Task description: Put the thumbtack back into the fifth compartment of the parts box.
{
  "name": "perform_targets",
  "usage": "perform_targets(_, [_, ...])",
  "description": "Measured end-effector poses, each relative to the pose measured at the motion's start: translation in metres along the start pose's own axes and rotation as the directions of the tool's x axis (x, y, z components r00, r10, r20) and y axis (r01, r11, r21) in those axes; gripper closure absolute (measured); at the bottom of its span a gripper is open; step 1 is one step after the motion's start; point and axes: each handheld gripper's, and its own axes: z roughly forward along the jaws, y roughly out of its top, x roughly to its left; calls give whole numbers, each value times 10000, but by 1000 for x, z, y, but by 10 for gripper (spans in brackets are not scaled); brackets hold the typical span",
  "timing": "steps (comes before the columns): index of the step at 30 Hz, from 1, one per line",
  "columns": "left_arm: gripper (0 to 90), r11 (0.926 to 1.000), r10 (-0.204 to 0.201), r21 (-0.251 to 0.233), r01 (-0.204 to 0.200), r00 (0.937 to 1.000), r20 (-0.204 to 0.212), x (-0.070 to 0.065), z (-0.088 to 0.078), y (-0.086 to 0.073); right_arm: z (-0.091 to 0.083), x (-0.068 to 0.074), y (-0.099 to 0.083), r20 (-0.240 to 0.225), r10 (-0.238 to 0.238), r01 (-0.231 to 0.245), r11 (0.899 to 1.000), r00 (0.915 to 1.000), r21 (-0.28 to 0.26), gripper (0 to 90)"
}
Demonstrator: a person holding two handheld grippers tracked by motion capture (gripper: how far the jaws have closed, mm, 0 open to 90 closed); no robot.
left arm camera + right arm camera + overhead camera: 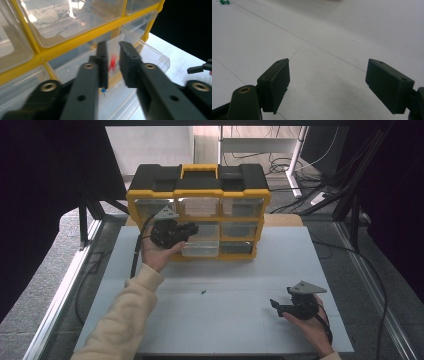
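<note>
A: Between the jaws of the left gripper (pixel 113 66), parted by a narrow gap, a red pin (pixel 112 64) hangs blurred; the pads do not press on it. A blue pin (pixel 103 91) shows just below the left jaw.

B: And what lies under them?

A: A clear drawer (pixel 140 53), pulled out from the middle row of a yellow and black organiser box (pixel 198 212). From the left gripper view the pins sit over the drawer's open top. Whether either pin touches the plastic cannot be told.

B: The high view?

A: There the left gripper (pixel 186 231) is held level in the left hand (pixel 159 251), jaws pointing right across the front of the box, at the pulled-out drawer (pixel 201 248). A cream sleeve (pixel 122 317) runs back from the hand to the bottom edge.

B: The other side?

A: The right gripper (pixel 327 85) has its jaws wide apart with nothing between them, above the bare white counter (pixel 337 30). From above, it (pixel 278 306) rests in the right hand (pixel 310 324) near the counter's front right corner, well apart from the box.

B: Anything loose?

A: A small green pin (pixel 203 292) lies on the counter (pixel 240 330) between the two hands; it also sits at the far left corner of the right gripper view (pixel 224 2).
</note>
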Motion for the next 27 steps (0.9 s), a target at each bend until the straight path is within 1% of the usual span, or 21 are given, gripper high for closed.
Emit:
perform_targets(1, [635, 10000, 0, -74, 0, 10000, 13, 1, -1, 0, 0, 0, 0, 0, -5, 5, 10000, 10000, 1, 195])
perform_targets(2, [554, 9999, -51, -117, 52, 10000, 80, 1, -2, 0, 0, 0, 0, 1, -12, 12, 10000, 10000, 6, 195])
perform_targets(4, [421, 9997, -185, -153, 187, 9998, 120, 3, -6, -2, 0, 0, 0, 0, -17, 17, 10000, 10000, 11, 195])
perform_targets(6, [347, 9995, -213, -238, 213, 9998, -5, 3, -10, -4, 0, 0, 0, 1, -12, 12, 10000, 10000, 18, 195])
perform_targets(8, [293, 9997, -170, -184, 169, 9998, -51, 3, -15, -6, 0, 0, 0, 12, -22, 22, 10000, 10000, 8, 195])
perform_targets(10, [272, 9996, -201, -197, 200, 9998, -50, 4, -19, -9, 0, 0, 0, -20, -10, 10, 10000, 10000, -11, 195])
perform_targets(12, [251, 9994, -322, -117, 323, 9994, 87, 6, -25, -13, -1, 0, 0, -12, 11, -11, 10000, 10000, -29, 195])
perform_targets(13, [247, 9995, -297, -121, 298, 9995, 83, 6, -28, -16, -1, 0, 0, -16, -1, 1, 10000, 10000, -43, 195])
perform_targets(15, [242, 9999, -99, -25, 99, 9999, -42, 5, -35, -21, -1, 0, 0, -8, -7, 7, 10000, 10000, -21, 195])
perform_targets(19, [233, 9999, -105, 98, 106, 9999, -78, 5, -46, -32, 0, 1, 0, 64, -58, 58, 10000, 10000, 34, 195])
perform_targets(24, [229, 9994, -200, 272, 202, 9998, -69, 6, -54, -44, 0, 0, 0, 54, -19, 19, 10000, 10000, 30, 196])
perform_targets(27, [236, 9986, -263, 462, 264, 9996, -42, 5, -57, -50, 0, 0, 0, 76, -33, 32, 10000, 10000, 30, 196])
